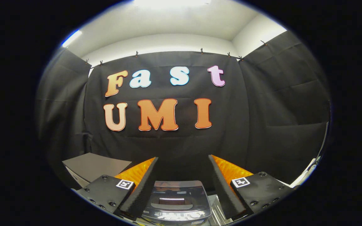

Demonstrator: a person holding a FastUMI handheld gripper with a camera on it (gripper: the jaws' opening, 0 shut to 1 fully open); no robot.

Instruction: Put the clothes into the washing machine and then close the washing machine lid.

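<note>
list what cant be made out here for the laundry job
- Washing machine, gripper view: its drum is hidden under the shut lid.
- Clothes: their place cannot be told.
- Grey box beside the machine: cut off by the open tongs, so what it is stays unclear.

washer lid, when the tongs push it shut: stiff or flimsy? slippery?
Judging from the gripper view: the washing machine lid looks like one rigid glossy panel, so probably stiff, likely swinging as a piece. Its sheen suggests a slick surface; a push could slide. The tongs are open, the lid below and between the fingers.
</note>
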